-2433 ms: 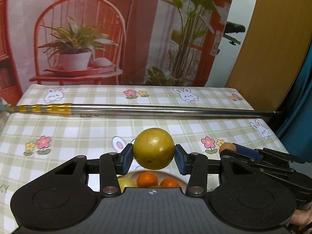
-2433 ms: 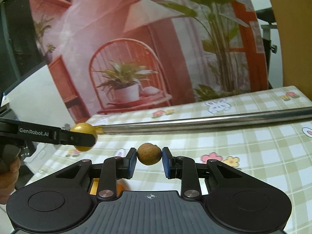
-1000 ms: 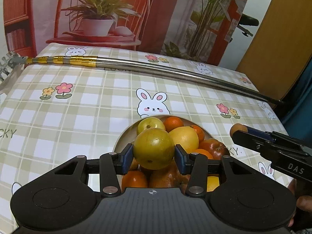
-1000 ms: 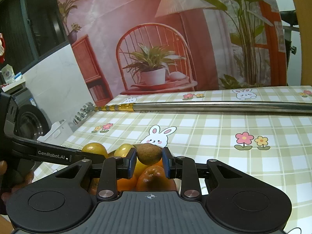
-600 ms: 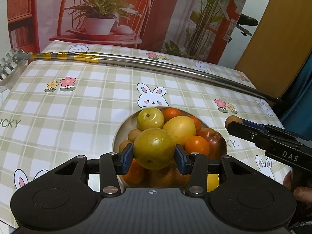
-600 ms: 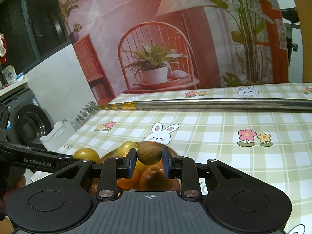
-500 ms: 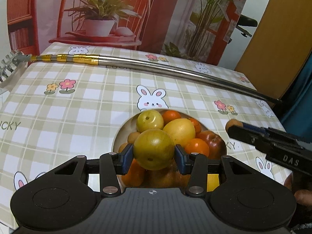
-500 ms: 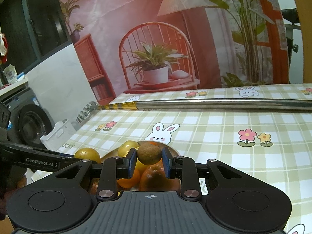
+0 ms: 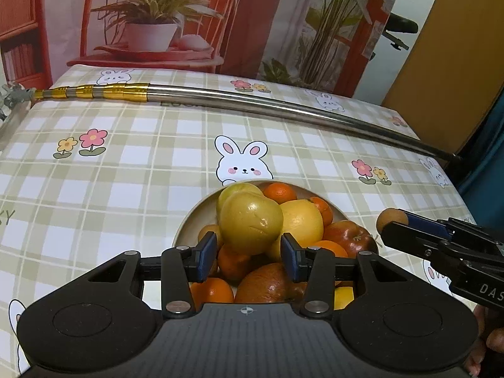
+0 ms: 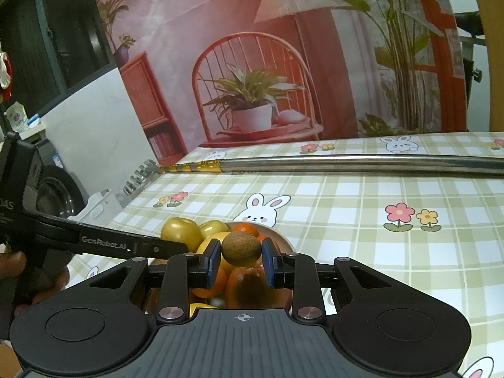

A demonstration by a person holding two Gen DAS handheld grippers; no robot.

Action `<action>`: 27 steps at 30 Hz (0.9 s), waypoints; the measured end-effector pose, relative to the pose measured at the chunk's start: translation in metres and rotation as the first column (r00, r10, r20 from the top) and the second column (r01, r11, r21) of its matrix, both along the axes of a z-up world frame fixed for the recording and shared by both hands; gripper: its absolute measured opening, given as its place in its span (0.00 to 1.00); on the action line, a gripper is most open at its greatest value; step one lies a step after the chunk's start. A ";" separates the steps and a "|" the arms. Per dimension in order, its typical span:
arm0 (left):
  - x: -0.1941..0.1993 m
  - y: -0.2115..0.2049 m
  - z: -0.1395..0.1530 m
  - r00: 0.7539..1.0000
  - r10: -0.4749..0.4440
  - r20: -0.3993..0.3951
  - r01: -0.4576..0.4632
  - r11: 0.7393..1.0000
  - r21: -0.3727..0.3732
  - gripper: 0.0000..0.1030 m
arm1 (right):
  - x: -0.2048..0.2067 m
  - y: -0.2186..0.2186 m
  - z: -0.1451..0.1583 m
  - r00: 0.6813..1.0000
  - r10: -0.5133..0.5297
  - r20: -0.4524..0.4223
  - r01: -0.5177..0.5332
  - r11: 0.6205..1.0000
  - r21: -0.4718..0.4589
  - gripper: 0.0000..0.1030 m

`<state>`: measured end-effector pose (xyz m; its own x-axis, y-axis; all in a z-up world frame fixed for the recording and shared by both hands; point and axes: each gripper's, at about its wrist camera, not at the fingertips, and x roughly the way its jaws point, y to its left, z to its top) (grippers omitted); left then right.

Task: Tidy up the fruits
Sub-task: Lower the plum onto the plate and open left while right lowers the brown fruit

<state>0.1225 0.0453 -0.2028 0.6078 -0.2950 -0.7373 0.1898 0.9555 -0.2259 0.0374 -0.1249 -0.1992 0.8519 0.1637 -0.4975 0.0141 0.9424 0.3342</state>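
- Your left gripper (image 9: 249,253) is clamping a yellow-green fruit (image 9: 250,222) between its blue pads, hovering over the bowl (image 9: 195,217) (piled with oranges, a lemon and a red apple (image 9: 346,236)).
- Your right gripper (image 10: 241,260) is pinching a small brown fruit (image 10: 241,249), jaws tight on it, just above the same pile.
- Beyond, a long metal pole (image 10: 346,160) is lying across the checked tablecloth (image 10: 378,245).

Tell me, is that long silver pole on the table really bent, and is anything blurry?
Left wrist view: the long silver metal pole bows from fisheye distortion, and glare streaks along it. Right wrist view: the same bowing shows; the small brown round fruit looks sharp.
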 end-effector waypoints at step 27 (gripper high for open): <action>-0.070 0.014 0.041 0.955 0.218 0.203 -0.225 0.974 0.015 0.80 | 0.005 0.018 -0.008 0.996 0.075 -0.041 -0.077 0.996 -0.049 0.25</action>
<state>0.0526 0.0592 -0.1619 0.7904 -0.1110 -0.6025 0.0099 0.9856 -0.1686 0.0424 -0.1069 -0.2076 0.8176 0.2014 -0.5395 -0.0466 0.9569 0.2867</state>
